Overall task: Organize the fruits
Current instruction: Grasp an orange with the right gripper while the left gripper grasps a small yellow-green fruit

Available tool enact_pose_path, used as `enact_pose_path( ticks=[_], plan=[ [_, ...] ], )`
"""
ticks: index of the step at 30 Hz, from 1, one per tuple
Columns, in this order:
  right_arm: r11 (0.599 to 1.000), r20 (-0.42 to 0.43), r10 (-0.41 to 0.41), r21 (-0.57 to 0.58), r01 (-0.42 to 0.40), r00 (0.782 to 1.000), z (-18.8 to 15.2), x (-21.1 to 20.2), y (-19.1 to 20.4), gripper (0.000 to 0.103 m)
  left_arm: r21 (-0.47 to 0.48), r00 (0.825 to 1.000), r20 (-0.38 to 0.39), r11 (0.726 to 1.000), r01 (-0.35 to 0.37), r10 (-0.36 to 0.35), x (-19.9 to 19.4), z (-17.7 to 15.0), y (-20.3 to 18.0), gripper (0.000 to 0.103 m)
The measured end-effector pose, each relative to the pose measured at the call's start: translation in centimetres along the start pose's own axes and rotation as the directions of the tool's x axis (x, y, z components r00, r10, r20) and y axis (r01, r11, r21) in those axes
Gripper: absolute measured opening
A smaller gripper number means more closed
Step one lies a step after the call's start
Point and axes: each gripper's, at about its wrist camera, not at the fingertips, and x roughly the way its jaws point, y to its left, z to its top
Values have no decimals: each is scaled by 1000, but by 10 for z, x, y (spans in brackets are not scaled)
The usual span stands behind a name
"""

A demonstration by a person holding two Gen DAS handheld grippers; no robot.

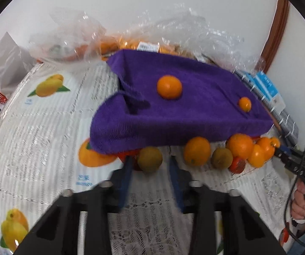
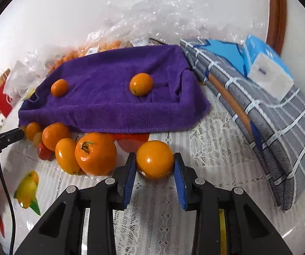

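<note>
A purple towel (image 1: 195, 116) (image 2: 110, 106) lies spread over a raised surface, with two oranges (image 1: 169, 87) (image 1: 245, 104) on top. Along its front edge lies a row of fruit: oranges (image 1: 197, 154) (image 2: 95, 153), a brown-green one (image 1: 221, 158) and a small red one (image 1: 237, 165). My left gripper (image 1: 150, 161) has a brown-green fruit (image 1: 150, 159) between its blurred blue pads, shut on it. My right gripper (image 2: 155, 161) is shut on an orange (image 2: 155, 159), one blue pad against each side. In each wrist view the other gripper shows at the frame's edge, at the far end of the row.
Clear plastic bags (image 1: 131, 42) (image 2: 152, 21) holding more orange fruit sit behind the towel. A folded grey checked cloth (image 2: 269, 116) with a tissue pack (image 2: 267, 72) lies right of it. A white bag (image 1: 1, 68) and a red paper bag (image 2: 1, 99) stand at the left.
</note>
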Motion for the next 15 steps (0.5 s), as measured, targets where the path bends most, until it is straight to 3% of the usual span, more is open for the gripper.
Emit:
enact_pose_path(
  ticks=[6, 15],
  plan=[
    [1000, 19, 20, 16, -20, 1000, -2, -3, -4, 34, -84, 986, 85, 985, 149, -142, -15, -7, 13, 25],
    [998, 107, 50, -32, -47, 993, -7, -23, 5, 34, -41, 979, 137, 987, 156, -149, -24, -9, 1, 25]
  ],
)
